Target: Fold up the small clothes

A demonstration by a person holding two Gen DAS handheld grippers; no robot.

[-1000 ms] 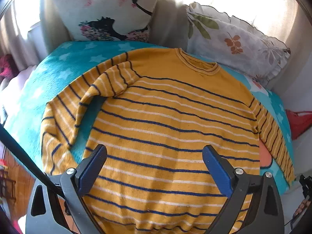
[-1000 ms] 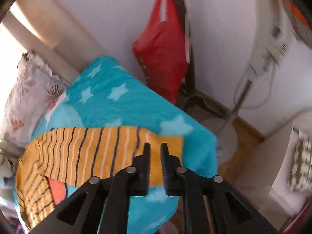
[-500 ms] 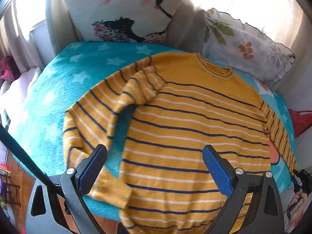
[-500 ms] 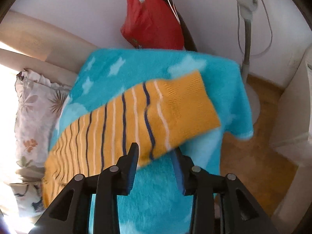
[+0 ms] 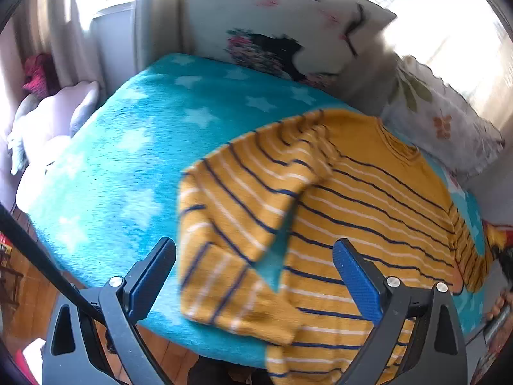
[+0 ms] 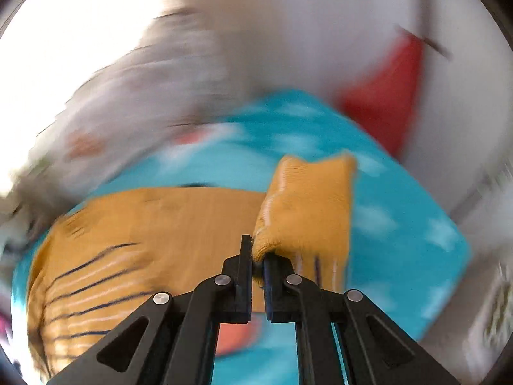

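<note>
Teal blanket point(image 5: 121, 166): right tongs point(image 6: 258, 258) now pinching sweater point(image 5: 368, 211) cuff point(image 6: 307, 205) (previously unclamped); left tongs point(image 5: 255, 276) spread.

1. The sweater point(image 5: 368, 211) lay on the blanket point(image 5: 121, 166), toward its right side.
2. Its left sleeve point(image 5: 237, 224) was bent down beside the body, cuff at the near edge.
3. Two pillows point(image 5: 282, 32) stood behind the blanket.
4. The left gripper point(image 5: 253, 269) hung spread above that sleeve.
5. The right gripper point(image 6: 256, 256) pinched the right cuff point(image 6: 307, 205), raised above the blanket's far-right corner.
</note>
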